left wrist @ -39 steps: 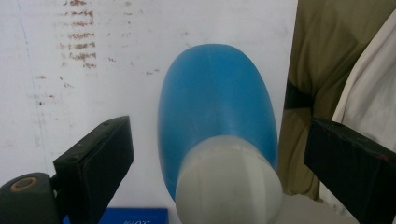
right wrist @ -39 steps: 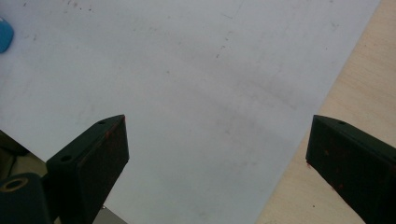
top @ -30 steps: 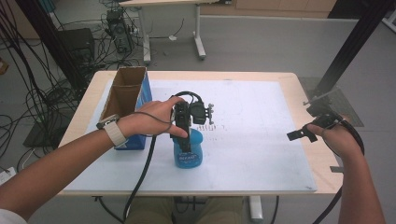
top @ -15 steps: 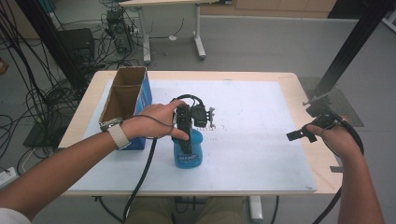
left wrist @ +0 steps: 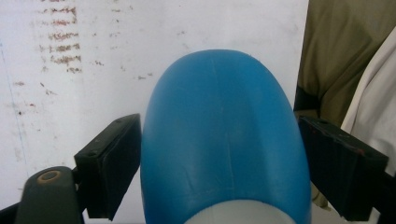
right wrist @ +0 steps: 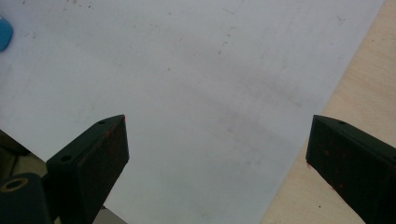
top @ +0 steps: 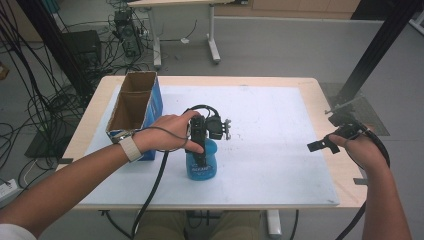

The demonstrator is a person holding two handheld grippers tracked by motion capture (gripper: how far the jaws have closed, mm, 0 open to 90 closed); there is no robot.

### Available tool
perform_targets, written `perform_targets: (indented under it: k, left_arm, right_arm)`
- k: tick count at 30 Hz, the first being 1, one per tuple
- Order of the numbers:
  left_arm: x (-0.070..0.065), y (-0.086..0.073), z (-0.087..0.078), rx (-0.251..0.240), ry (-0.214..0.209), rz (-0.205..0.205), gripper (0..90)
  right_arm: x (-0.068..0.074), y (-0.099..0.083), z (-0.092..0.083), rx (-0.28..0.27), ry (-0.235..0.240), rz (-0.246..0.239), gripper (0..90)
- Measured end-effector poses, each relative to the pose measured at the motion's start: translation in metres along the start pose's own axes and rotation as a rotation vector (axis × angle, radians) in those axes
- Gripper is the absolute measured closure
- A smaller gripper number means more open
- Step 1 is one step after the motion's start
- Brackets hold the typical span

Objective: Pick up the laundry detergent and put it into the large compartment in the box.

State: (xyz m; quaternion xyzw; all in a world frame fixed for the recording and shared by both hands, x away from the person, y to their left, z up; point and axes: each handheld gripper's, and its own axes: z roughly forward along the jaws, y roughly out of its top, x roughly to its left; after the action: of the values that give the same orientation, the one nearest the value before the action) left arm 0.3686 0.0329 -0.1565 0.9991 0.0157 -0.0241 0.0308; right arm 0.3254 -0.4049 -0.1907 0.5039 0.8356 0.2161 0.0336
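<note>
Left tool (top: pixel 201 159) has just been closing around the blue bottle (left wrist: pixel 224 140) beside the cardboard box (top: pixel 134 107), pads not quite touching; rounded plastic could squirt out sideways. Right tool (right wrist: pixel 219 163) wide open.

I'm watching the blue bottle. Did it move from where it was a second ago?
No. The blue bottle sits at the same spot beside the cardboard box, between the closing jaws of the left gripper.

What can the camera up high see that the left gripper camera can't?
High view: the cardboard box and the right gripper, off by the table's edge. Left gripper view: brown smudges on the sheet, and the left gripper close up, its jaws just closing around the blue bottle. Both: that bottle and the white sheet.
</note>
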Motion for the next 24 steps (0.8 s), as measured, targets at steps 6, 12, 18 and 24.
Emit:
perform_targets:
  k: [6, 12, 18, 24]
  left_arm:
    - [-0.0027, 0.0021, 0.0002, 0.01, 0.014, -0.002, 19.3]
    - [-0.0046, 0.0036, 0.0003, 0.018, 0.024, -0.005, 19.4]
    - [-0.0037, 0.0037, 0.0003, 0.018, 0.02, -0.01, 19.4]
    - [-0.0011, 0.0032, -0.0001, 0.015, 0.007, -0.02, 19.6]
  right_arm:
    - [-0.0001, -0.0004, 0.0001, -0.002, 0.001, -0.002, 5.7]
    - [0.0, -0.0006, -0.001, -0.003, -0.001, -0.003, 5.7]
    - [0.0005, -0.0018, -0.0015, -0.005, -0.005, -0.004, 5.8]
    - [0.0011, -0.002, -0.0026, -0.007, -0.006, -0.006, 5.9]
